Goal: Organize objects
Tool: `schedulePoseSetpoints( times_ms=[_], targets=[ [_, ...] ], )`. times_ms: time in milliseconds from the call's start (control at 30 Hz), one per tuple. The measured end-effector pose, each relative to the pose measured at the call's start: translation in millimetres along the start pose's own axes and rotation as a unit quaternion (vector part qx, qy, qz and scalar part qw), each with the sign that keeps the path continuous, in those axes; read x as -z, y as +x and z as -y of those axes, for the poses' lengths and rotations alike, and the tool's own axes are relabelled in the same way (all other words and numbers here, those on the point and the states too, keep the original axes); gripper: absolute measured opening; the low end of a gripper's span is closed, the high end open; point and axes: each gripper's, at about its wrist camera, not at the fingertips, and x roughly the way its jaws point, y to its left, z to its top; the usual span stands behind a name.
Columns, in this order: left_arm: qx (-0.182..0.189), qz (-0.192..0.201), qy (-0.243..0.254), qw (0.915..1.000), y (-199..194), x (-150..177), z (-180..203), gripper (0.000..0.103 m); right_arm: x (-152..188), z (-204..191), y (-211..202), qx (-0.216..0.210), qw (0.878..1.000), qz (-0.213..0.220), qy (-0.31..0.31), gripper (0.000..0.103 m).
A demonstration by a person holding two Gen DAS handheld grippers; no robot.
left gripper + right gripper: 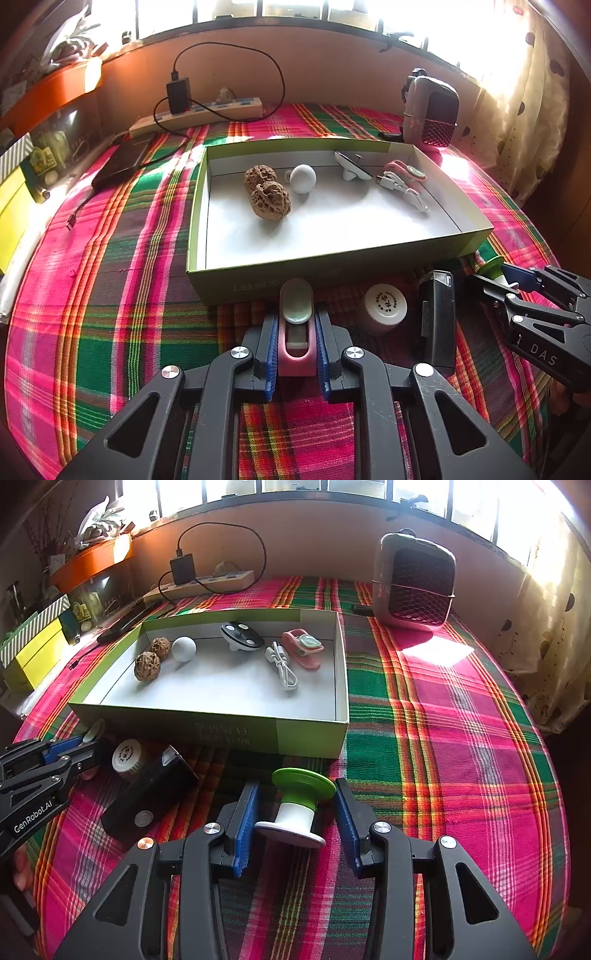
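Left wrist view: left tongs [295, 354] pinching pink clip [296, 332] on plaid cloth, just before green box [332, 266] — 2 walnuts [266, 192] inside.

Right wrist view: right tongs [293, 819] spread around green-topped spool [297, 805] — not touching, near box front.

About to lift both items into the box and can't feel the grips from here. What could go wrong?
1. The right gripper stands open around the green spool; its pads aren't touching, and the round flanges could roll or slip on closing.
2. The left gripper clamps only the rear of the pink clip; it may pivot.
3. The box wall rises directly ahead, with the jar and black case close between the grippers.
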Motion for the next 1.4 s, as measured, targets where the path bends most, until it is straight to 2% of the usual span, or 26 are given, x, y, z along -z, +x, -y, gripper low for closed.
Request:
schedulePoseSetpoints(
  times_ms=[833,1400],
  targets=[
    [0.005,-0.003,-0.005,1.0,-3,3,-1,0.016,4,-6,-5,0.003,1.0,0.004,-0.007,0.041],
    [0.017,0.021,-0.008,0.9996,-30,-6,-2,0.016,-7,-7,-31,0.002,0.999,0.033,-0.009,0.041]
  ],
)
